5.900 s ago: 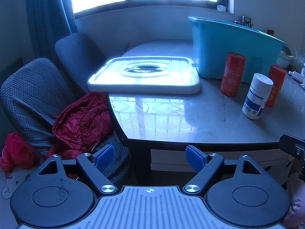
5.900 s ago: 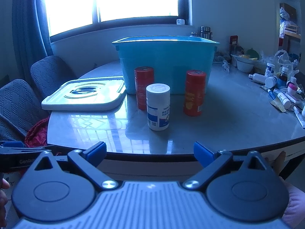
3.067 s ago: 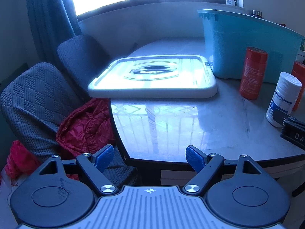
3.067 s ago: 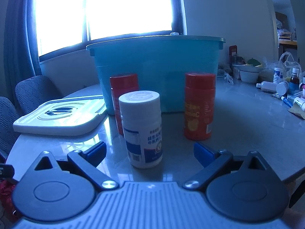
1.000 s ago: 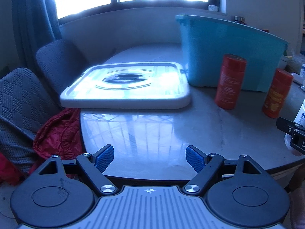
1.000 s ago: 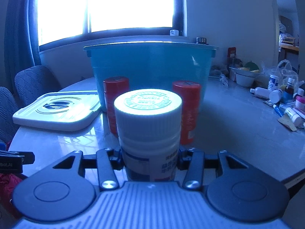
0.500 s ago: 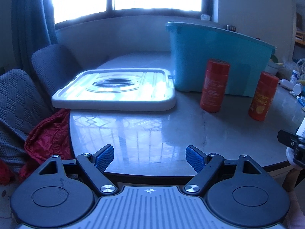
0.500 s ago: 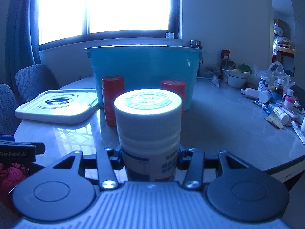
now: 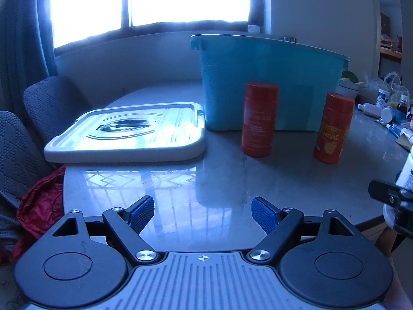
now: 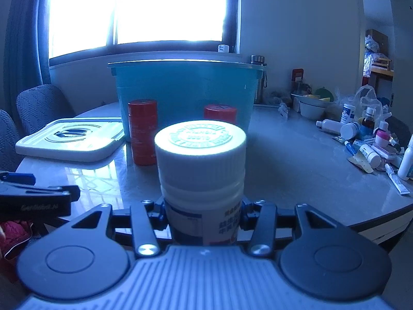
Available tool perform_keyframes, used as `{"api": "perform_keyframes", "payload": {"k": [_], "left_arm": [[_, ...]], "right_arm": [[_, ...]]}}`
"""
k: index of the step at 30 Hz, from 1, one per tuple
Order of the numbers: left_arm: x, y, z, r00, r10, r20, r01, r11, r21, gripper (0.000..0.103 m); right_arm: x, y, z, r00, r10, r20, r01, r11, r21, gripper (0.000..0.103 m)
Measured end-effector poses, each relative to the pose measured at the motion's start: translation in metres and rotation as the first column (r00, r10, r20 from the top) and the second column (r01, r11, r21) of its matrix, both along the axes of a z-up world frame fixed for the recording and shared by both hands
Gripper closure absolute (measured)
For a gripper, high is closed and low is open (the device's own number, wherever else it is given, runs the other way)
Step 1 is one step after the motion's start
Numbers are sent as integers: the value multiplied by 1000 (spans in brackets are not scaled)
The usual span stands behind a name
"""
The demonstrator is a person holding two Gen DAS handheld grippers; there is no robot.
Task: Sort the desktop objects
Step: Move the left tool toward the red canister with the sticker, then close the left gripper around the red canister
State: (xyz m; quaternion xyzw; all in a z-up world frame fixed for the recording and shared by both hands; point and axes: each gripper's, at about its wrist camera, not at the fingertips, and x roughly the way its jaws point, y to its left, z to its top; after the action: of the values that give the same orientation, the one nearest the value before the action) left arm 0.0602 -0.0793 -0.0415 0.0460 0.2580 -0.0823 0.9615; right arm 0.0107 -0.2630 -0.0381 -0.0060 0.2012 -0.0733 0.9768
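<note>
The white-capped plastic pill bottle (image 10: pixel 201 170) hides the lower body of the far red cylindrical bottle (image 10: pixel 220 112) and its own base sits behind the right claw (image 10: pixel 202 213). In the left wrist view it is cut off by the right edge. The teal plastic bin's (image 9: pixel 271 82) inside is unseen. Labels on the small bottles (image 10: pixel 361 139) cluttering the counter (image 10: pixel 296 160) are too small to read.

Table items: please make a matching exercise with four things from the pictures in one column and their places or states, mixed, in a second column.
Things:
1. white bottle
2. grey lid
3. teal bin
4. left gripper

Places or states:
A. open, nothing between its fingers
B. stands open-topped behind the two orange bottles
C. lies flat on the table, left of the bin
D. clamped in the right gripper

Pairs: 1-D, 2-C, 3-B, 4-A
</note>
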Motion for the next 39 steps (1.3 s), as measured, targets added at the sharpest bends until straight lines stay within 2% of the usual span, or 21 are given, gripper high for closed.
{"api": "perform_keyframes", "payload": {"k": [10, 20, 39], "left_arm": [[31, -22, 9, 998, -60, 24, 60, 998, -1, 19], [59, -41, 8, 994, -106, 1, 106, 994, -5, 19], [99, -61, 5, 987, -158, -22, 158, 987, -6, 19]], "right_arm": [[3, -3, 2, 999, -32, -13, 32, 999, -2, 54], [7, -8, 0, 996, -83, -42, 83, 996, 16, 54], [21, -11, 3, 991, -116, -64, 118, 993, 22, 54]]}}
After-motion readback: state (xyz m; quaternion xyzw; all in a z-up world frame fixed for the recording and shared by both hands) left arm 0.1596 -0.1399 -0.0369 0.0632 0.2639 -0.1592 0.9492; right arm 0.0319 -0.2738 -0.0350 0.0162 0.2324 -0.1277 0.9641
